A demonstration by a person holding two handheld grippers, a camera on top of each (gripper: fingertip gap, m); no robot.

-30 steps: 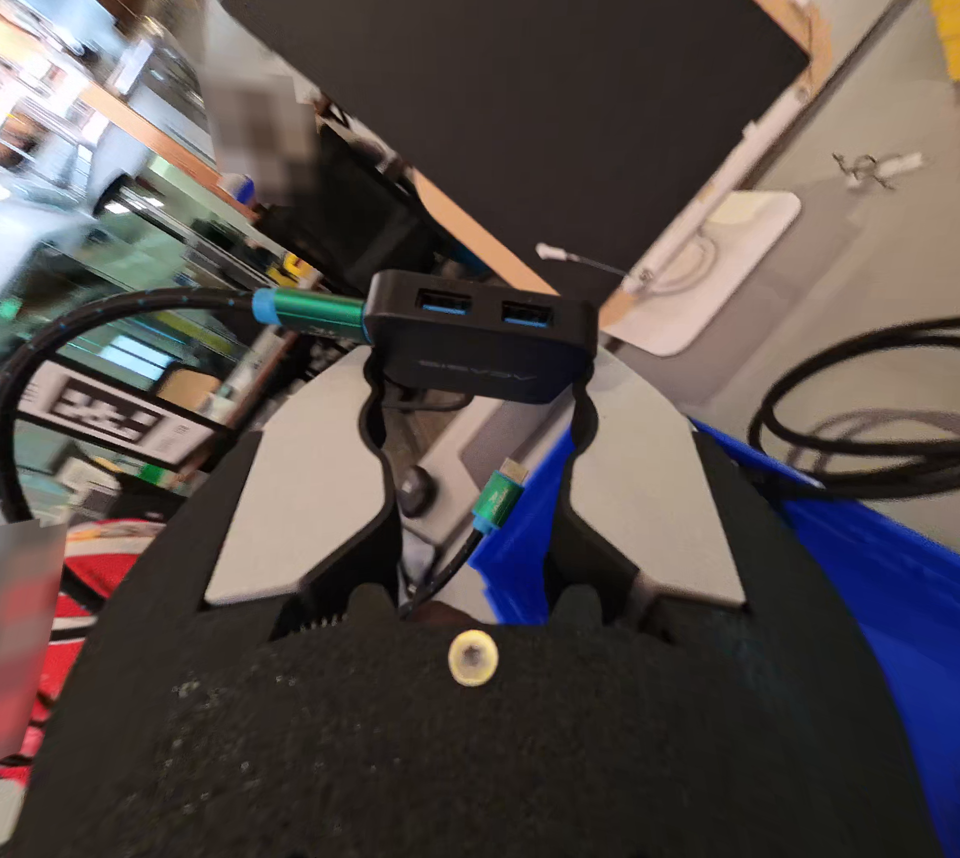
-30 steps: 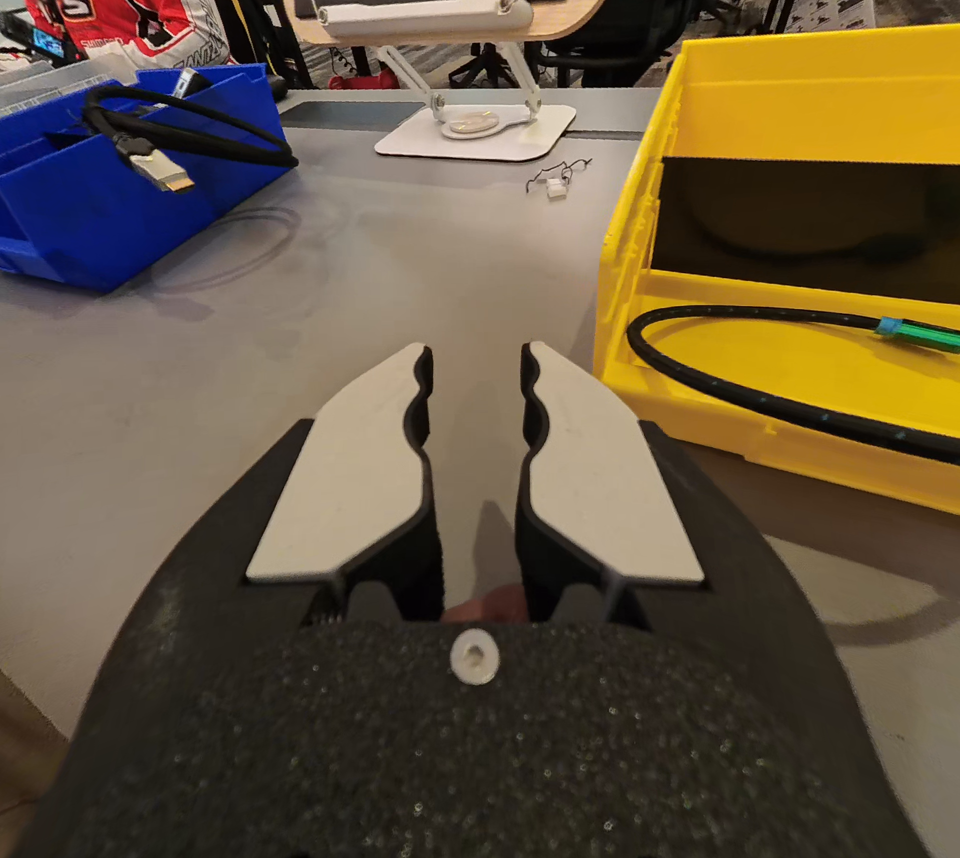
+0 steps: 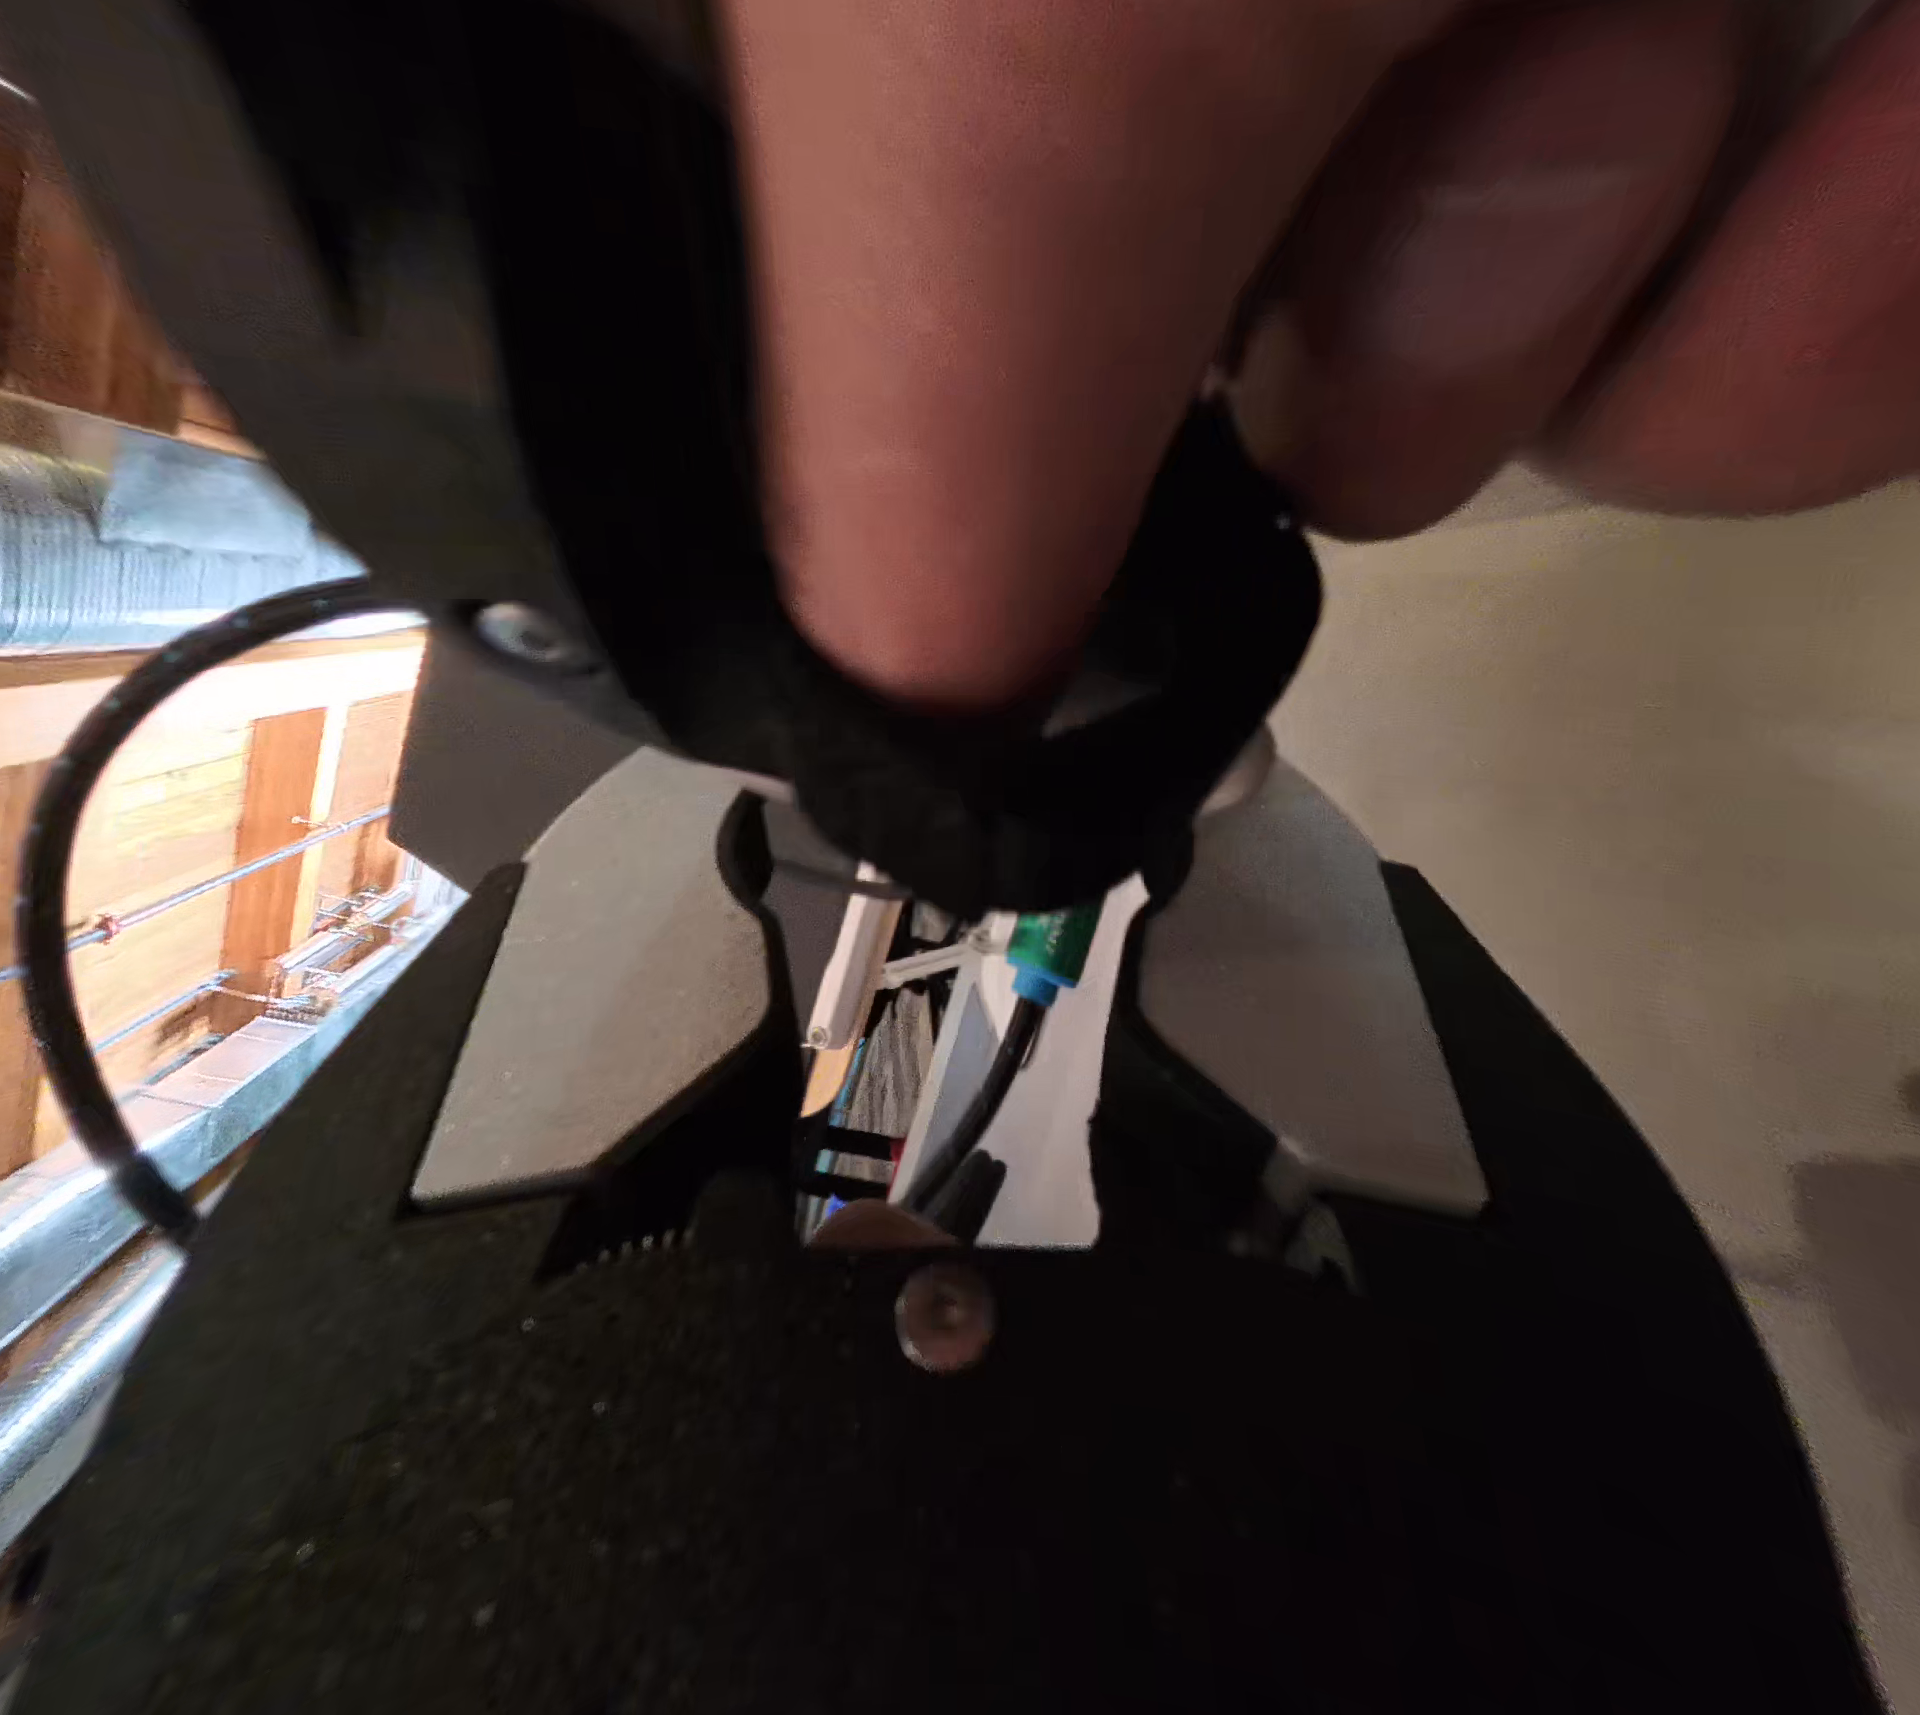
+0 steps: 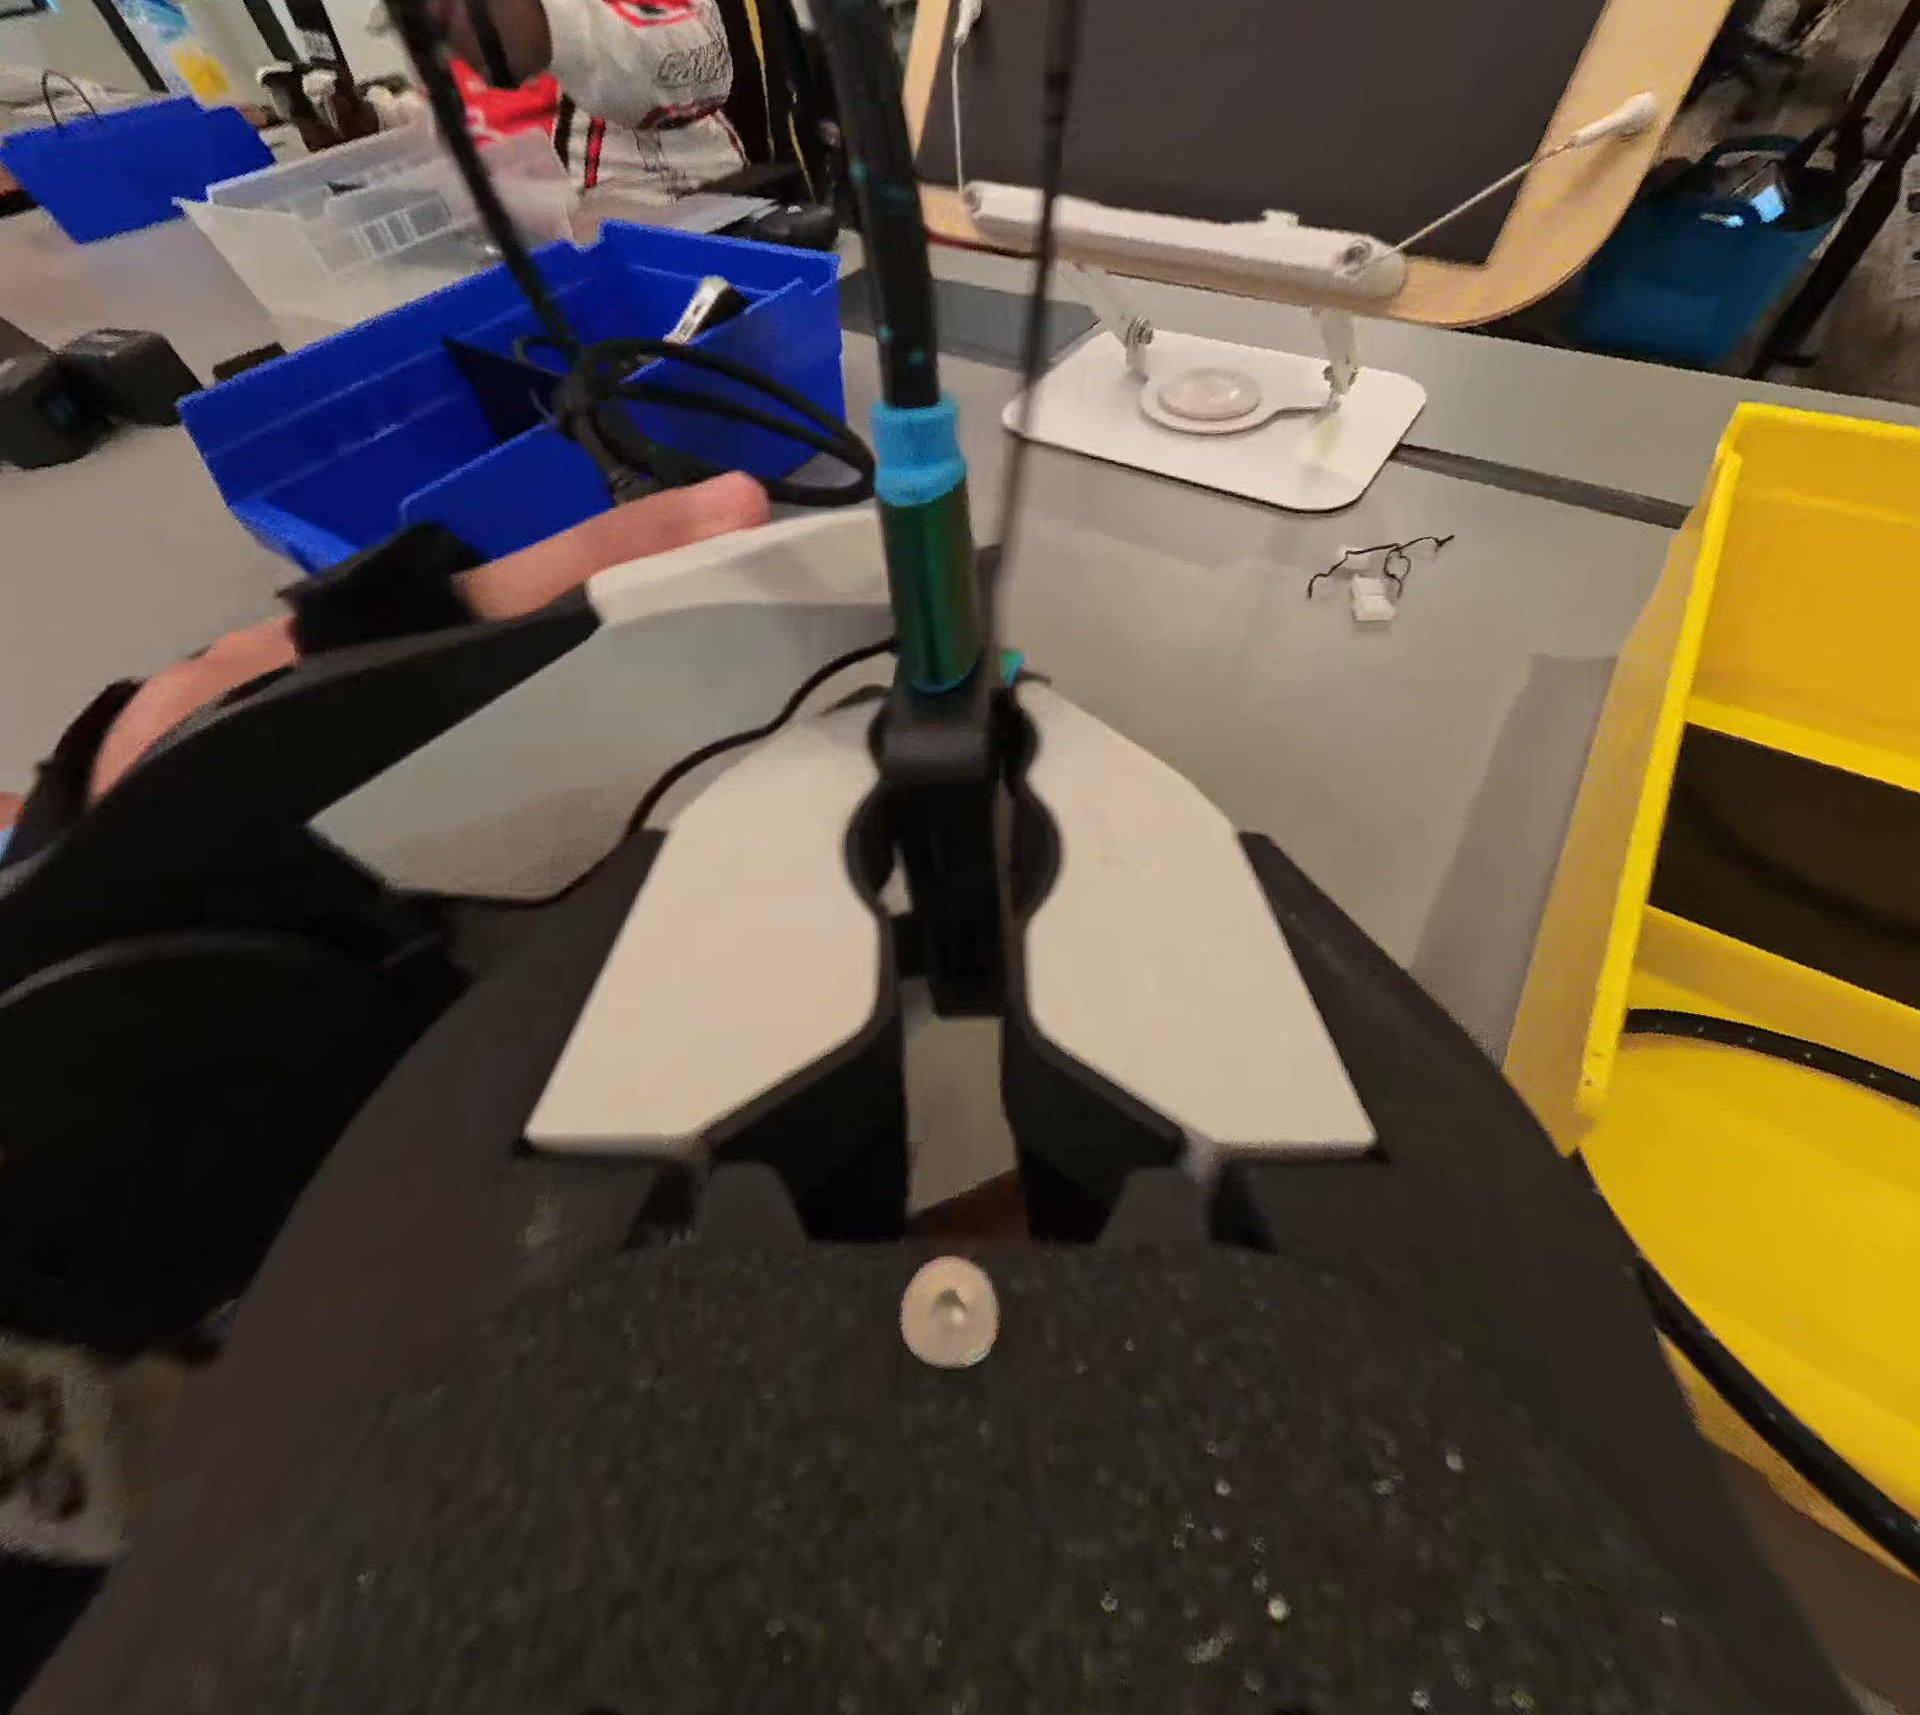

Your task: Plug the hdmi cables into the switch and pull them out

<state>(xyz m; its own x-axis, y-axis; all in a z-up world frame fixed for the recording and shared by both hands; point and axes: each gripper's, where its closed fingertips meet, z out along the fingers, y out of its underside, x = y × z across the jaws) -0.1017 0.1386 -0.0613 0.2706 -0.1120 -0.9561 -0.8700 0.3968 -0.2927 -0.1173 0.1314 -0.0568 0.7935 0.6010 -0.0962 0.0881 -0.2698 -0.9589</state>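
The right gripper (image 4: 948,792) was narrowed onto the black switch (image 4: 940,834), which stood on edge between its fingers at frame centre. One green plug (image 4: 930,595) with a blue collar sat in the switch's top end, its braided cable (image 4: 883,190) rising to the upper frame. A second, thin cable (image 4: 1049,159) rose beside it.

In the left view, the left gripper (image 3: 951,844) was part open around a dark body pressed against its tips; whether it gripped anything could not be told. A hand (image 3: 1195,211) filled the upper frame.

On the worktop (image 4: 1195,626) stood two bins: a blue bin (image 4: 436,439) upper left holding coiled cable, and a yellow bin (image 4: 1787,834) at right with one cable.
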